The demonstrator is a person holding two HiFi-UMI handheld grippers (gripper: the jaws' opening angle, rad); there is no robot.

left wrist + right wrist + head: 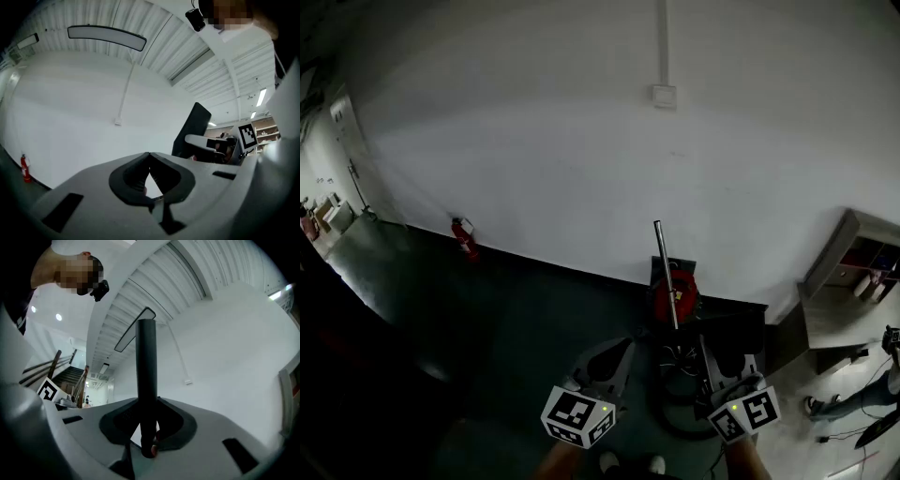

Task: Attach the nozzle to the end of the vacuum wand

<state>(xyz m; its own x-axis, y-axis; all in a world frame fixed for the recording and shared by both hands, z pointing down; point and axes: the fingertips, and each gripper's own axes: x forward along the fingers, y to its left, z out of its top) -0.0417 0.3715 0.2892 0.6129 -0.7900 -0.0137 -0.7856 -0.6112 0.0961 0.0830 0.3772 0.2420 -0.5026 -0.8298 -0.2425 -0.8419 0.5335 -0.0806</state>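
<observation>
The vacuum wand rises towards twelve o'clock, clamped in my right gripper, I judge to steady its free end for the nozzle, which I cannot pick out. My left gripper, at nine o'clock, is closed on nothing.

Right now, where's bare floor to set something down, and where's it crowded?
Free: the dark floor between the fire extinguisher and the red vacuum, ahead of the shut, empty left gripper. Crowded: cables around the vacuum's base, by the right gripper, which is shut on the wand. The shelf unit closes off the right side.
</observation>
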